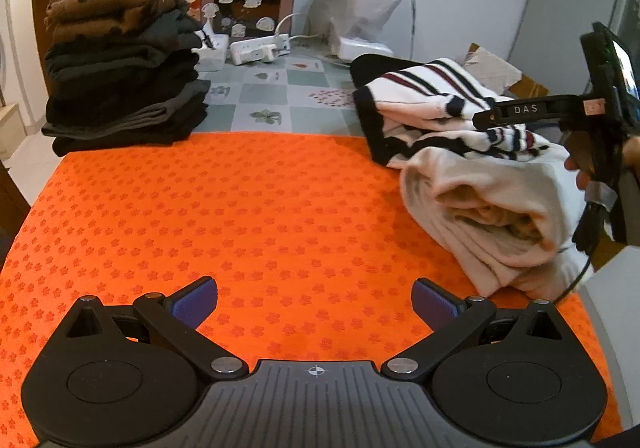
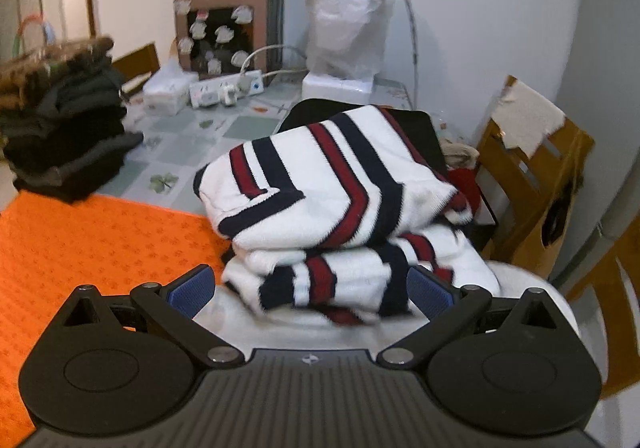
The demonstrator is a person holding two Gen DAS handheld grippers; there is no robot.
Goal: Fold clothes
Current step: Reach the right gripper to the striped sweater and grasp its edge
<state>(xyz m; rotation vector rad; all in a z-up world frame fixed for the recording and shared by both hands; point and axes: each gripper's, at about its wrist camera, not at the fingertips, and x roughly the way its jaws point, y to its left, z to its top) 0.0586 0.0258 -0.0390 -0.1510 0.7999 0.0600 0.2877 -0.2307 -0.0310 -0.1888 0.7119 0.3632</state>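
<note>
The right gripper (image 2: 310, 288) gapes wide around the sweater (image 2: 328, 200), gripping nothing; close on one layer only. The left gripper (image 1: 314, 302) is wide, empty.

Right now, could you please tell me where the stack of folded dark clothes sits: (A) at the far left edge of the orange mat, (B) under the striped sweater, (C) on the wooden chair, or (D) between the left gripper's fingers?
A: the stack of folded dark clothes rests at the far left edge of the orange mat, well apart from the striped sweater on the right.
</note>
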